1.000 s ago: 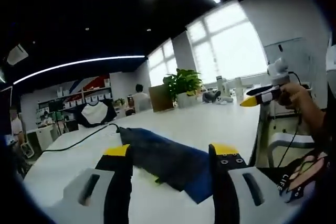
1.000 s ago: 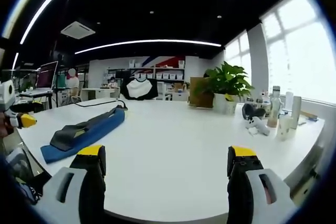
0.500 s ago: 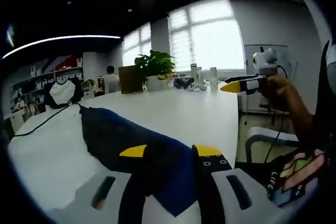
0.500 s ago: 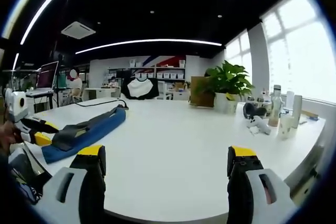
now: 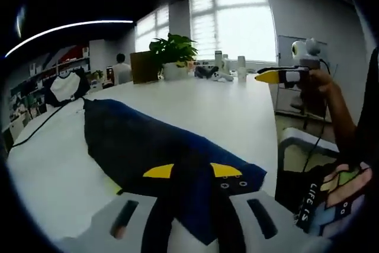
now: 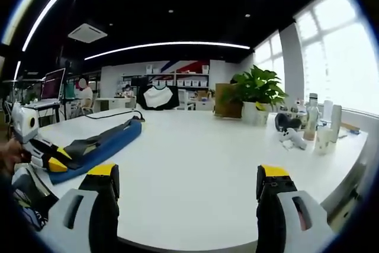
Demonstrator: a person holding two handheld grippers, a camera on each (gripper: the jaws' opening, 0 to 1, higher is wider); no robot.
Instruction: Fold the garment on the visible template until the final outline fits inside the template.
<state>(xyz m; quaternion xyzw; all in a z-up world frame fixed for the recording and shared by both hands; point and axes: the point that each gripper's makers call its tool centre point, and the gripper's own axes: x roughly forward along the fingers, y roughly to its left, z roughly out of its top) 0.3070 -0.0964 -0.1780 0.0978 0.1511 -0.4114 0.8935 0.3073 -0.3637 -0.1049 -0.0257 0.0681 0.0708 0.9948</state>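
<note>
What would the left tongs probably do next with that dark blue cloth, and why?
Probably pinch shut and lift the near end. The left tongs sit around the near edge of the blue garment, which lies long across the white table, while the right tongs hang open, away from it.

An open-plan office: a long white table [image 6: 195, 164], a leafy green potted plant [image 6: 256, 96], shelves of white boxes [image 6: 177, 84] along the far wall, a computer monitor [image 6: 52, 84], tall bright windows [image 5: 231, 22].
</note>
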